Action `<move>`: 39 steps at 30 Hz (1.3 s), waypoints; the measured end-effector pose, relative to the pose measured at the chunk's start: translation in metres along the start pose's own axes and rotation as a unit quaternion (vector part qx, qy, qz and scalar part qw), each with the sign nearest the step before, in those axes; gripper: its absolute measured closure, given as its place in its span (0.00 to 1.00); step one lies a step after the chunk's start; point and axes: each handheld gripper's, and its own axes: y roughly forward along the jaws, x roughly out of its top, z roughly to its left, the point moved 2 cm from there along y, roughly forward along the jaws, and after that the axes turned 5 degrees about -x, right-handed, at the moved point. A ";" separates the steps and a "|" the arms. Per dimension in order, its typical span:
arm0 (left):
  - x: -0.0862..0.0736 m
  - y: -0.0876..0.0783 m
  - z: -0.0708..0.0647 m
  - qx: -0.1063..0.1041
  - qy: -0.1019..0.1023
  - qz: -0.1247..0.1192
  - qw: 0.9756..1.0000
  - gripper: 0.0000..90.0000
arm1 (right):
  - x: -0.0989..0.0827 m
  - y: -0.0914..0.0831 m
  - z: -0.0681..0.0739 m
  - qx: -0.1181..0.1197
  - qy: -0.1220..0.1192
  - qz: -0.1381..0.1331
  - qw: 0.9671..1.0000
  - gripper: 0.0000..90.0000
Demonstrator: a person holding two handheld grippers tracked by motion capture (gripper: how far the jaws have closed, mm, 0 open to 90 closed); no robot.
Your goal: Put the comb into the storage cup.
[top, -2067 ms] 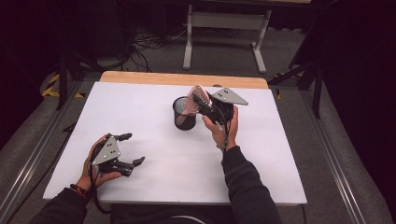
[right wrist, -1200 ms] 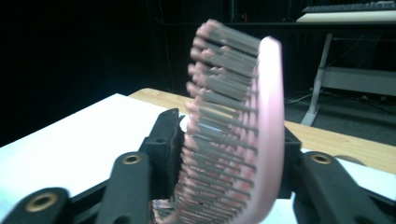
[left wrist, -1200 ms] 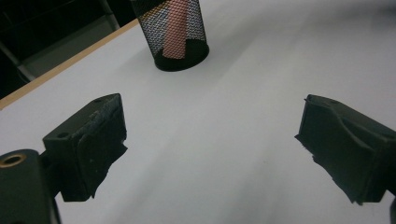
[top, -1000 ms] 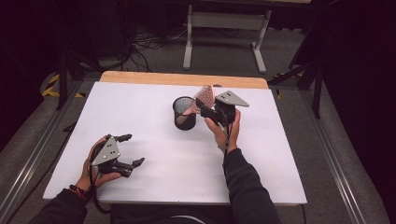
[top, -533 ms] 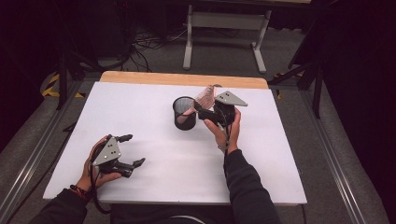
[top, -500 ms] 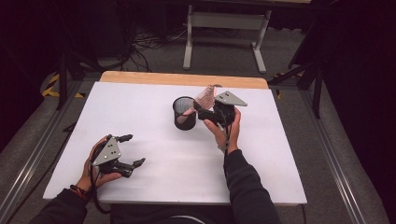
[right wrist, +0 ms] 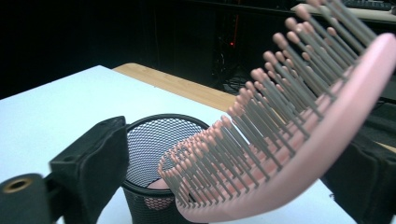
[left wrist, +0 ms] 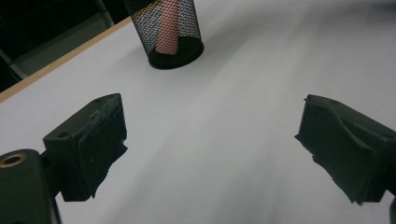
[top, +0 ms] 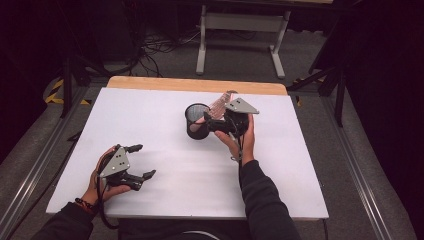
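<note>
The pink hairbrush [top: 218, 106] has sunk handle-first into the mesh cup [top: 196, 121]; right hand-held gripper [top: 214, 123] jaws just opened, left hand-held gripper [top: 140, 161] open over bare surface [top: 165, 185].

Left gripper [left wrist: 210, 149] low over the white tabletop [left wrist: 243, 93]

Its two black fingers [left wrist: 91, 140] stand wide apart with nothing between them. Farther off stands a black mesh cup [left wrist: 170, 30], upright on the tabletop, with a pink handle [left wrist: 166, 25] showing through its mesh.
</note>
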 end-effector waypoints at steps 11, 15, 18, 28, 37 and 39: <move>0.000 -0.001 0.000 0.000 0.001 -0.002 1.000 0.10 | -0.001 0.002 -0.001 -0.001 -0.006 0.005 1.000 0.03; 0.000 0.000 -0.001 0.000 0.002 0.000 1.000 0.10 | 0.000 0.000 -0.002 -0.007 -0.019 0.002 1.000 0.03; 0.000 0.000 0.000 0.001 0.001 0.000 1.000 0.10 | 0.000 -0.002 -0.003 -0.008 -0.025 -0.001 1.000 0.04; 0.000 0.001 0.000 0.001 0.000 0.002 1.000 0.10 | 0.000 -0.004 -0.003 -0.013 -0.041 0.000 0.999 0.06; -0.001 0.001 0.001 0.004 0.002 0.005 1.000 0.10 | 0.002 -0.005 0.001 -0.028 -0.076 0.013 0.997 0.06; -0.001 0.001 0.001 0.003 0.002 0.004 1.000 0.10 | 0.003 -0.006 0.001 -0.028 -0.078 0.012 0.996 0.06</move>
